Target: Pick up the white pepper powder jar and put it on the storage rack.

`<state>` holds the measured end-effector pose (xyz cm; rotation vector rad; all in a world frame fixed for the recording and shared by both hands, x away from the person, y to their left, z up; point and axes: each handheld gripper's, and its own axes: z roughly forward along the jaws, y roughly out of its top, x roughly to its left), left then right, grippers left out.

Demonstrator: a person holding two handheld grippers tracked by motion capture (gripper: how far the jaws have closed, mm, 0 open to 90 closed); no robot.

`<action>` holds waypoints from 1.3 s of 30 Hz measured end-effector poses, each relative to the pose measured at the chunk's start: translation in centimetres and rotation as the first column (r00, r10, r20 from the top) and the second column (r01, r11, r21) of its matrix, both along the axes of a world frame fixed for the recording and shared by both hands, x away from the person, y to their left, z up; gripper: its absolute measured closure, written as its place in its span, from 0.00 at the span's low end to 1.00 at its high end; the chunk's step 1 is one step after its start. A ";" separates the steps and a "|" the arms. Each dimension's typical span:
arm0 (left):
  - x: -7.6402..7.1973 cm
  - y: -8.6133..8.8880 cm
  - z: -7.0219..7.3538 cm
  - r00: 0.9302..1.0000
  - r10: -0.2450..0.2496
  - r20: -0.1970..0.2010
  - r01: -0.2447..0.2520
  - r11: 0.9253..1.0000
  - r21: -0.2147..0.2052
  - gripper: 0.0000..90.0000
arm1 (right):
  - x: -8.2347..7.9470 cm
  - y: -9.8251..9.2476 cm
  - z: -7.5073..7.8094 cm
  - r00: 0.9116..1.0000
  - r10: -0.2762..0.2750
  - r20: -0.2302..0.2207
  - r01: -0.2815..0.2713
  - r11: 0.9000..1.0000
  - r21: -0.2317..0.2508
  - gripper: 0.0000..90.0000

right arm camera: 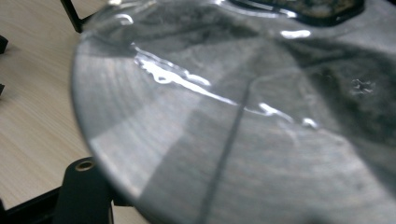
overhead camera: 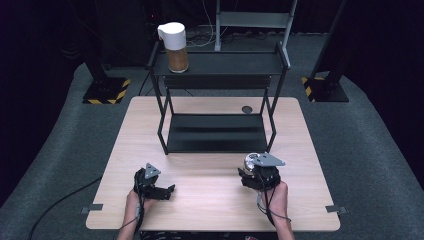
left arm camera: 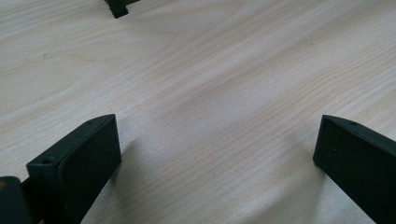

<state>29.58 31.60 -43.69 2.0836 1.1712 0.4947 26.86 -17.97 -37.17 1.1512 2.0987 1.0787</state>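
Your right gripper [overhead camera: 258, 176] holds a shiny metal thing [right arm camera: 243, 130]; the rack [overhead camera: 217, 132] waits at 11 o'clock from it.

Your left gripper [overhead camera: 159, 190] rests wide open over the bare table [left arm camera: 210, 70], holding nothing. The right jaws are closed on the shiny thing, maybe a can. The rack's low shelf is free, close ahead; a jar [overhead camera: 175, 46] stands on top, at the left.

We see our left gripper [left arm camera: 217, 154] with its two black jaws standing wide apart over the pale wooden table [left arm camera: 224, 70]. Nothing sits between them. A black rack foot [left arm camera: 116, 7] stands at the far edge.
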 end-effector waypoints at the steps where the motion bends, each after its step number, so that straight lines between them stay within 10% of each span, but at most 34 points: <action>1: 0.0 0.0 0.0 1.000 0.000 0.000 0.000 1.000 0.001 0.00 | 0.2 0.0 0.1 1.000 -0.001 0.000 0.001 1.000 -0.002 0.34; 39: 0.0 0.0 0.0 1.000 -0.001 0.000 0.001 1.000 0.000 0.00 | 8.6 0.0 2.5 0.999 -0.041 -0.017 0.040 0.999 -0.017 0.34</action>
